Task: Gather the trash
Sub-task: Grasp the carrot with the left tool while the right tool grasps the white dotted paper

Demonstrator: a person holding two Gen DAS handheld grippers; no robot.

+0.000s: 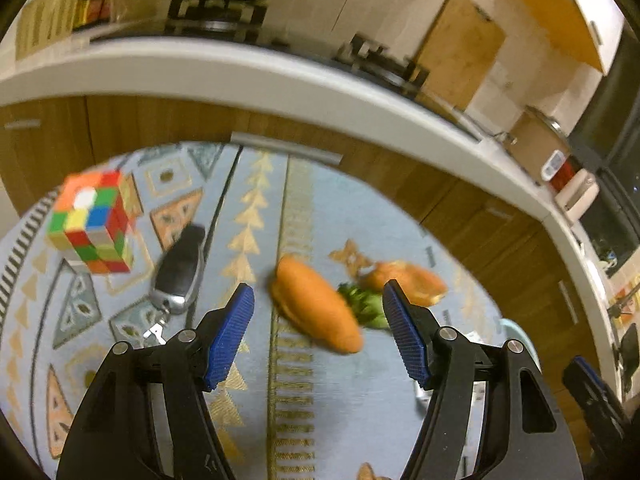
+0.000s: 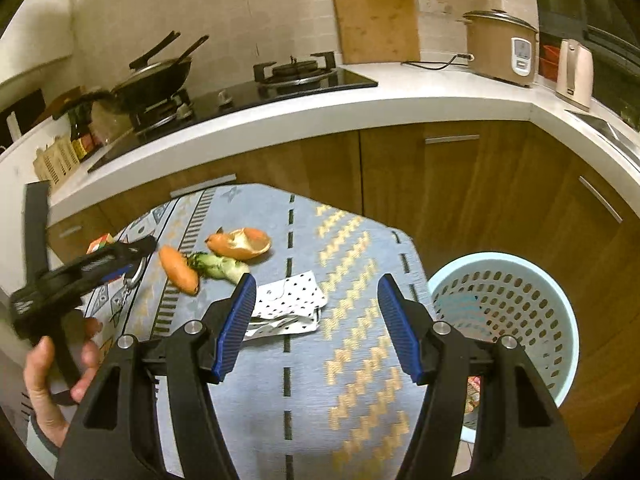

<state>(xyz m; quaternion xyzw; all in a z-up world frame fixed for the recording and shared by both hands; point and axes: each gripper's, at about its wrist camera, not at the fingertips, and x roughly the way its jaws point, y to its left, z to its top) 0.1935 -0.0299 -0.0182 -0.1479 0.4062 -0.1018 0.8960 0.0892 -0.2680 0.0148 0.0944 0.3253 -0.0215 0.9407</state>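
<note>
Hovering over patterned tablecloth (image 2: 360,248), both tools part-open, empty: left gripper (image 1: 318,308), right gripper (image 2: 316,300). Carrot (image 1: 316,308), green vegetable stalk (image 1: 366,304), orange peel (image 1: 408,280) ahead of left gripper. Spotted wrapper (image 2: 288,300) by right gripper's left finger. Blue basket (image 2: 508,320) right of table.

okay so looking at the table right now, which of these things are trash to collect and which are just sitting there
For the job: carrot, green vegetable stalk, orange peel, crumpled spotted paper, blue basket beside the table, both open grippers.

Just lying about: puzzle cube, car key, wok, rice cooker, kettle, cutting board.
</note>
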